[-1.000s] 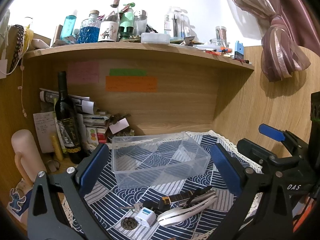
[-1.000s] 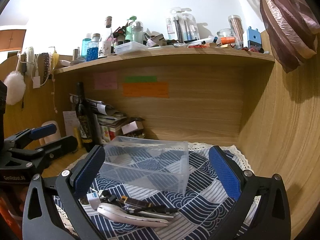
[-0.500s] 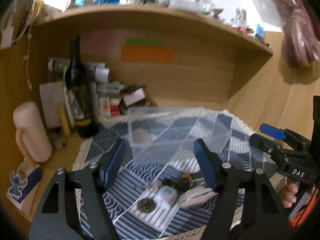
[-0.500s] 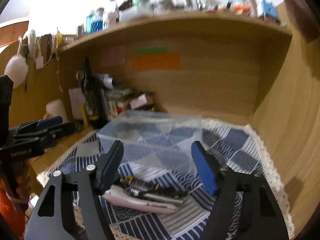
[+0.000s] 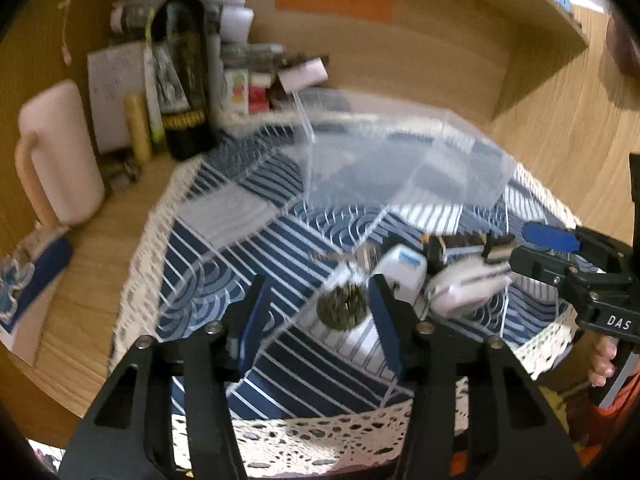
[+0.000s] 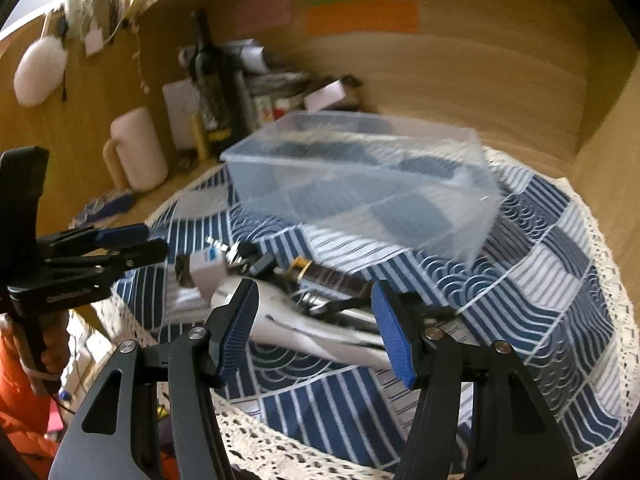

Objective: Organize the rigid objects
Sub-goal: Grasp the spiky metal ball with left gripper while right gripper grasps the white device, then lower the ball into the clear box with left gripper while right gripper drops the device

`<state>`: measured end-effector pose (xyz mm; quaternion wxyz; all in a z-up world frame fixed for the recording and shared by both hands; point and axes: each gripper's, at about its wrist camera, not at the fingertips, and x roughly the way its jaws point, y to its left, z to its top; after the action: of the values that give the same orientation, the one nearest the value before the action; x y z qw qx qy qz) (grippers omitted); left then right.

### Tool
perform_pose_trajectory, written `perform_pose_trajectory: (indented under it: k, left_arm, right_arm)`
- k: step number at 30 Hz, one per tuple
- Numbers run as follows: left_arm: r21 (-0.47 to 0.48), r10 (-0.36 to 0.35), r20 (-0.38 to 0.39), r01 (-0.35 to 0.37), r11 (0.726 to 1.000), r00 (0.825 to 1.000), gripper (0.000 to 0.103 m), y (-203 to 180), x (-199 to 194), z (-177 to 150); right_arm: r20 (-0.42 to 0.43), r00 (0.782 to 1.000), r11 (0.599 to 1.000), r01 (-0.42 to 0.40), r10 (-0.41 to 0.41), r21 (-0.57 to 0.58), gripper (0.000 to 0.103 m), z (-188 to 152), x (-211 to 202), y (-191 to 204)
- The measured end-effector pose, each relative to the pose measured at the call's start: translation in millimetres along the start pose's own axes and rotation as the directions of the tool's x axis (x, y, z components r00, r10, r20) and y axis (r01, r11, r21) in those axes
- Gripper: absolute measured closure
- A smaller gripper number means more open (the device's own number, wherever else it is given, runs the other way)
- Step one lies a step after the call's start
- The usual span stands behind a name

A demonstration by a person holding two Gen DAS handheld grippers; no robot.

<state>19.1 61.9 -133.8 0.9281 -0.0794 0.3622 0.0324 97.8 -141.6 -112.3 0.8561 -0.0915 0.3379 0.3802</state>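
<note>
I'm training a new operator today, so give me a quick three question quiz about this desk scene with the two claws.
1. True or false: the clear plastic box holds no items.
2. Which small object lies between the left claw's fingers? A) round dark disc B) wine bottle
3. Fill in: the right claw hovers open over the white ____.

Key: 1 true; 2 A; 3 tool.

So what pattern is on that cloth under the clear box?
Navy and white patchwork cloth, stripes and wave arcs; clearest from the right wrist.
</note>
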Motion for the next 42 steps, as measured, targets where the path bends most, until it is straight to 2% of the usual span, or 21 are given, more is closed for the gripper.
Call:
perform_pose_trajectory:
  k: [6,15,17,20,25,27,32,37,42]
  left_arm:
    - [0.007,-0.024,-0.057,0.024,1.000,0.998,0.059,-3,19,-9]
    - [0.074,0.001,-0.038,0.002,0.997,0.999,0.059,-15,31,-7]
    - [0.079,0.001,-0.028,0.001,0.997,1.000,0.068,-16,31,-8]
    - [0.075,-0.002,-0.023,0.003,0.997,1.000,0.070,-15,29,-7]
    - [0.063,0.001,0.005,-0.002,0.998,1.000,0.070,-11,19,-2]
    - [0.053,-0.006,0.020,0.005,0.999,1.000,0.070,-9,13,4]
    - [0.042,-0.017,0.076,0.014,0.999,0.997,0.070,-7,-2,25]
    - [0.039,-0.054,0.131,0.049,0.998,0.990,0.070,-9,-16,51]
    - [0.055,-0.068,0.180,0.059,0.997,0.981,0.070,-16,-27,76]
  right_arm:
    - [-0.061,0.997,0.997,-0.044,0.041,-0.057,0.047,0,18,14]
    - [-0.190,0.980,0.984,-0.092,0.062,-0.151,0.043,7,49,32]
    - [-0.209,0.976,0.985,-0.099,0.069,-0.138,0.045,6,55,31]
    - [-0.199,0.979,0.988,-0.073,0.045,-0.138,0.053,4,55,30]
    - [-0.150,0.987,0.994,-0.065,0.051,-0.093,0.058,7,41,21]
    - [-0.107,0.993,0.996,-0.053,0.045,-0.076,0.062,12,28,16]
    - [0.006,1.000,0.999,-0.006,0.006,-0.041,0.063,25,-1,2]
    - [0.105,0.994,0.999,0.035,-0.035,-0.002,0.064,40,-31,-14]
    - [0.204,0.975,0.996,0.088,-0.088,0.011,0.064,64,-56,-24]
